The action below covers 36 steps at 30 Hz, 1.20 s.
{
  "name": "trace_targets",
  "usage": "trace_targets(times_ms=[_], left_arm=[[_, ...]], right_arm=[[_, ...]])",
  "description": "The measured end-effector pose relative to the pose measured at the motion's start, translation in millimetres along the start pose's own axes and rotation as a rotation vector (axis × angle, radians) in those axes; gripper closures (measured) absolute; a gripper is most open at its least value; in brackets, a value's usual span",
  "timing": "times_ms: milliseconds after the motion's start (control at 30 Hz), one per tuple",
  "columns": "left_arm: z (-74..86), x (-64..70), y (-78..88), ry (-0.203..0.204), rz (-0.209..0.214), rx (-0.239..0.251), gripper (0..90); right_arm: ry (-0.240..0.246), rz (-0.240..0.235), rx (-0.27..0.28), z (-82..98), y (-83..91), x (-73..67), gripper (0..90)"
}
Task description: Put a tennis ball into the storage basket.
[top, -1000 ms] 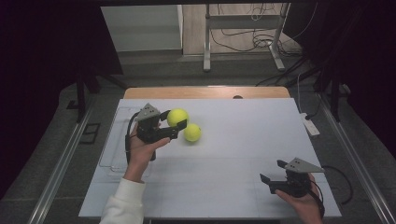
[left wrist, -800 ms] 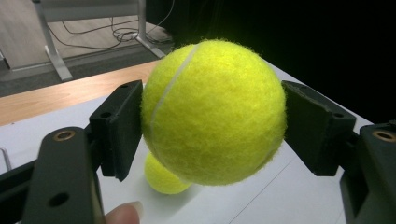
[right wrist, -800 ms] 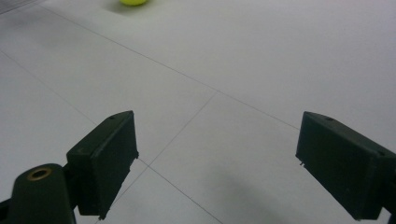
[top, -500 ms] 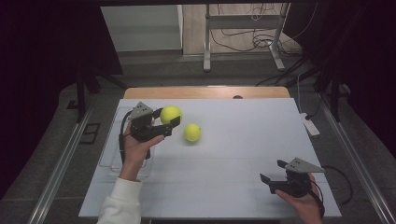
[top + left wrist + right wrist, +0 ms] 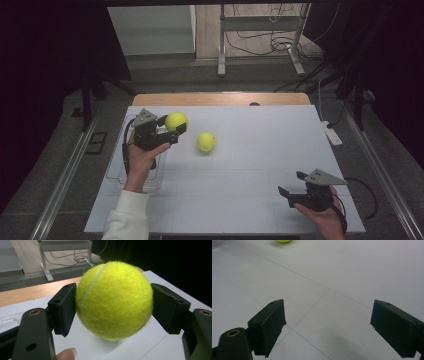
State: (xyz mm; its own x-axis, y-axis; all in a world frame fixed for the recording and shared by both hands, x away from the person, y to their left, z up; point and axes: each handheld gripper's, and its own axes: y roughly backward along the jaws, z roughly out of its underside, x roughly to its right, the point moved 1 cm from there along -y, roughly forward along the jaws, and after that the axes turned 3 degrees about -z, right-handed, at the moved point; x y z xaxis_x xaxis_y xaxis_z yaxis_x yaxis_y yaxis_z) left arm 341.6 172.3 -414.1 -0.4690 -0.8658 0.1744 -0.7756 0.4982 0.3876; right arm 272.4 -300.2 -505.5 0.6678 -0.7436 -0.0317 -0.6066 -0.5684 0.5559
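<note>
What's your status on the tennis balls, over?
Left hand-held gripper shut on tennis ball, lifted off table. Right hand-held gripper open, empty. Second tennis ball loose mid-table. Clear tray beneath left hand.

The second tennis ball [image 5: 283, 240] is cut off by the right gripper view's top edge; the clear tray [image 5: 116, 167] lies partly hidden behind the person's left forearm [image 5: 135, 172]; its contents cannot be told.

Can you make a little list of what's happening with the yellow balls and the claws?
held ball: tennis ball, clamped between the jaws of the left claw, lifted off the table
other ball: second tennis ball, lying loose on the white table
right claw: open, empty, near the table's front right corner
clear tray: at the table's left edge, under the left hand
</note>
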Motion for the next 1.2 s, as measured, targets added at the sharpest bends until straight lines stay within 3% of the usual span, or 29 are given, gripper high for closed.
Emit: trace_targets(times_ms=[933,1200], left_arm=[[8.5,-21.7,-2.0,0.039,-0.060,-0.011,26.6],[10.0,-34.3,4.0,0.068,-0.088,0.005,26.6]], right_arm=[[0.000,0.003,0.000,0.2,0.0,0.2,13.1],[0.001,0.003,0.000,0.0,-0.3,-0.1,13.1]])
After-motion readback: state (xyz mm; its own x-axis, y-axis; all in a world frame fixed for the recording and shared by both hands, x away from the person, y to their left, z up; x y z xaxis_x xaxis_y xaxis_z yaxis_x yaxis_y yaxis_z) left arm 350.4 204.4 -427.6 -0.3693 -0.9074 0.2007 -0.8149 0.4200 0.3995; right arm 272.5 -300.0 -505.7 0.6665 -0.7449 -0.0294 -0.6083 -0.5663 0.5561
